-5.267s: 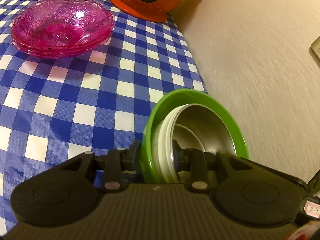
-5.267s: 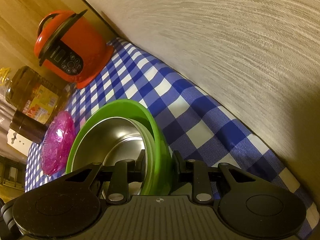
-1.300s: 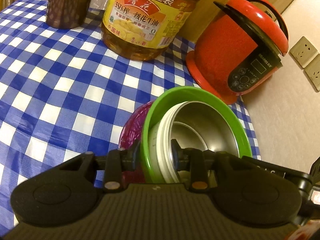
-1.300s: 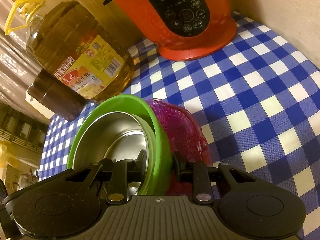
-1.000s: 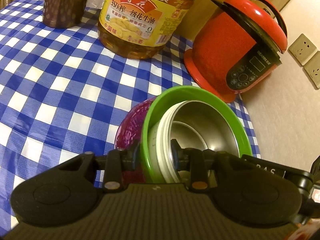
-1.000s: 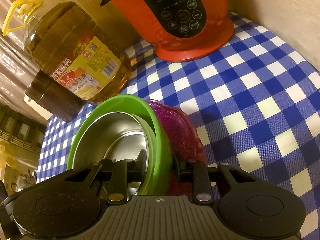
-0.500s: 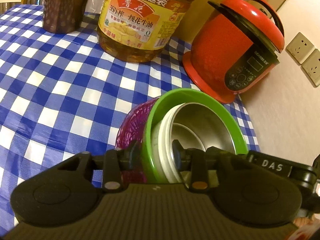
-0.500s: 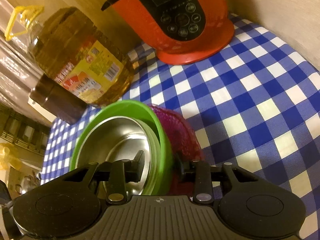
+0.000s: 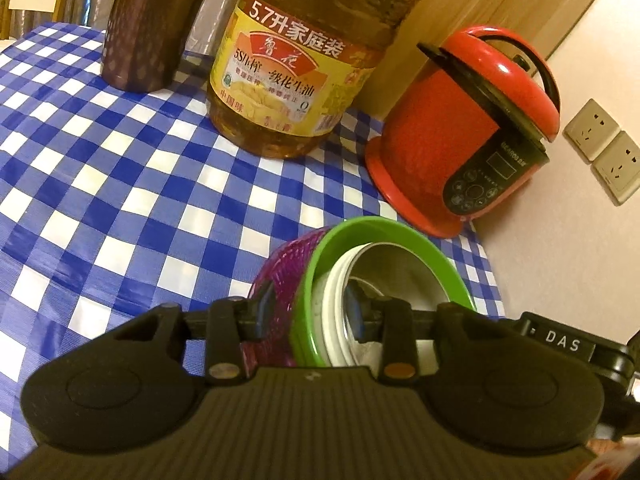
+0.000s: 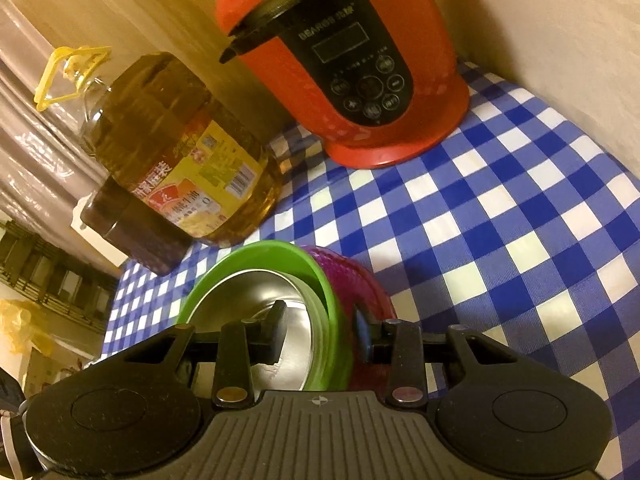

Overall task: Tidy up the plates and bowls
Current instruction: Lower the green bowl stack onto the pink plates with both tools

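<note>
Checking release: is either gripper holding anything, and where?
Nothing held: left gripper and right gripper, its jaws just opened, straddle the green bowl rim without pressing.

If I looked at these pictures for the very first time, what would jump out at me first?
Probably the green bowl right in front, with a shiny metal bowl nested inside it, sitting on the pink glass dishes. Behind it, on the blue checked tablecloth, stand a bright red cooker by the wall and a big bottle of golden oil.
</note>
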The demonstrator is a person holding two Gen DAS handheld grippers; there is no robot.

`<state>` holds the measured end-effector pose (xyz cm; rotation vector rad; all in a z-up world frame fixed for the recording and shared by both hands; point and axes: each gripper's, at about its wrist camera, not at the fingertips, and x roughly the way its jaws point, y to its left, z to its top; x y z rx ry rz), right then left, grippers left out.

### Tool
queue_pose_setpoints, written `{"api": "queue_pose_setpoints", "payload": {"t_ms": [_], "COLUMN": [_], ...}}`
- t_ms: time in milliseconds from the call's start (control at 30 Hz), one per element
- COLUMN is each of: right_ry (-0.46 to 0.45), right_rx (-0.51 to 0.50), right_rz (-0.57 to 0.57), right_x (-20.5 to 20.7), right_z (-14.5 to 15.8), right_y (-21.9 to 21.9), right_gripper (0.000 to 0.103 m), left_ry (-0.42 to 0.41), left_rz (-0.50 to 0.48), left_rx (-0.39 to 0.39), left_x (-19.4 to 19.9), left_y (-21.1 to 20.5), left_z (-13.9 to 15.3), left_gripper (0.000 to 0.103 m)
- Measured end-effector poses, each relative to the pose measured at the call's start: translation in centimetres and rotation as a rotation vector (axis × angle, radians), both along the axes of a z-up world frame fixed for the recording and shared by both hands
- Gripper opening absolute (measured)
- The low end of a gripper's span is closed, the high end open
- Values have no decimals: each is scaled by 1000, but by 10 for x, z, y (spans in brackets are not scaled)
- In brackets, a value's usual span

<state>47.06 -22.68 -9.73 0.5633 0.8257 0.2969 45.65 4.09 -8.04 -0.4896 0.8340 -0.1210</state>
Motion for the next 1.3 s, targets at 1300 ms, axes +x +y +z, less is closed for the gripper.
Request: {"api": "queue_pose_setpoints", "payload": {"t_ms": [1300], "right_ry": [-17], "right_rx": [7], "right_rz": [-39], "right_x": [-7], "right_z": [0], "right_y": [-10], "right_gripper": [36], "left_ry": [-17], "left_rz": [66], "left_rx": [-54], "left_x": [-3], "left_y": [21], "left_z": [1], "left_gripper": [33]}}
